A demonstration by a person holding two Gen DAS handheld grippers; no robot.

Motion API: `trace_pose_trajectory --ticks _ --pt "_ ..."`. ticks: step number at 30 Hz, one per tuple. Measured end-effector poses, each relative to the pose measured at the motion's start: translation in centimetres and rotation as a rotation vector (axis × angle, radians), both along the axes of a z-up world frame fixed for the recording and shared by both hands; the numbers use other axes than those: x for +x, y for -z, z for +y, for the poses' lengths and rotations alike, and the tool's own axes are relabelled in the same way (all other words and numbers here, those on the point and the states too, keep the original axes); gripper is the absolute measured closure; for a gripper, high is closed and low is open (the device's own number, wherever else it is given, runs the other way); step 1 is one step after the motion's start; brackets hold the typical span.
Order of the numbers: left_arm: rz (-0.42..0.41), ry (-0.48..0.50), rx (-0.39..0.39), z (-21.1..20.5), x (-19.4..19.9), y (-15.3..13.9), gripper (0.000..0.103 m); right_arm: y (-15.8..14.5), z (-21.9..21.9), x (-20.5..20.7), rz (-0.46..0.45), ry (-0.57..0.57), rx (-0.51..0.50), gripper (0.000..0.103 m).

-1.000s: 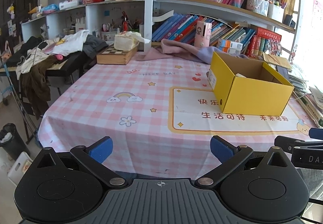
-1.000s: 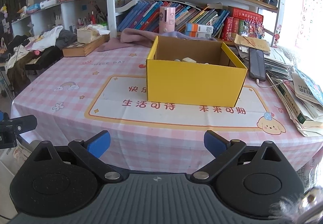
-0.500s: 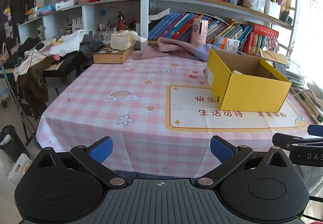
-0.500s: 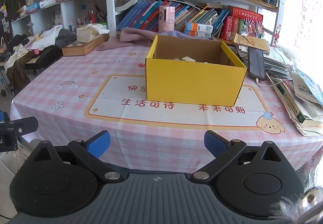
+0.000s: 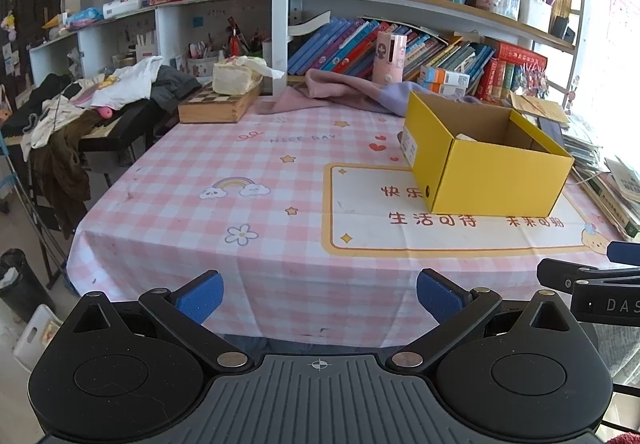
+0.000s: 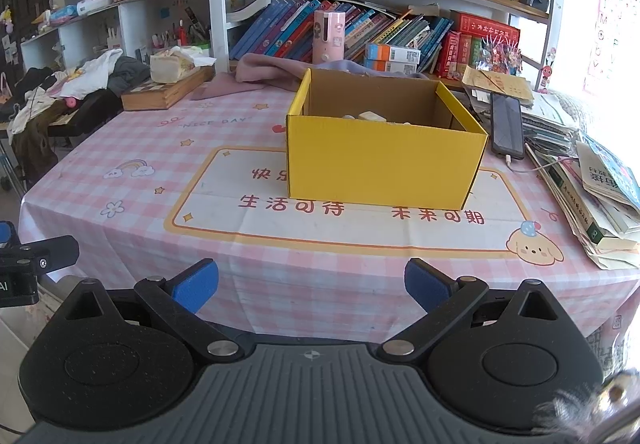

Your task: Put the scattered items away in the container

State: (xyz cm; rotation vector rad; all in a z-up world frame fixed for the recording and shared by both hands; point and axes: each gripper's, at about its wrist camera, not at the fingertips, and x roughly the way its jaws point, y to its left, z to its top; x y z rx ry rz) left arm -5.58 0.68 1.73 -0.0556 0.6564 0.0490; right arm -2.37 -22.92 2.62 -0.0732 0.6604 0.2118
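Note:
A yellow cardboard box (image 5: pixel 496 179) (image 6: pixel 380 171) stands open on the pink checked tablecloth (image 5: pixel 256 179) (image 6: pixel 168 147), right of centre. Pale items (image 6: pixel 370 116) lie inside it, mostly hidden by its front wall. My left gripper (image 5: pixel 319 296) is open and empty, held off the table's near edge. My right gripper (image 6: pixel 311 284) is open and empty, also off the near edge, facing the box. Each gripper shows at the side of the other's view.
A wooden chessboard box (image 5: pixel 218 105) with a tissue pack sits at the back left, a pink-purple cloth (image 5: pixel 344 89) at the back. A phone (image 6: pixel 507 123) and stacked books (image 6: pixel 592 195) lie right of the box. Bookshelves stand behind.
Both grippers have drawn back a little from the table; the box looks slightly smaller and farther. Both stay open and empty.

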Motion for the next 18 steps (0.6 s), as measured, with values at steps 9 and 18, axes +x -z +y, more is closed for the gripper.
trace_pose_trajectory --ticks 9,18 --pt "-0.008 0.012 -0.007 0.1 0.0 0.1 0.0 0.3 0.0 0.3 0.012 0.003 -0.004 0.002" --pt "0.005 0.003 -0.016 0.7 1.0 0.4 0.0 0.4 0.6 1.1 0.021 0.008 -0.011 0.002"
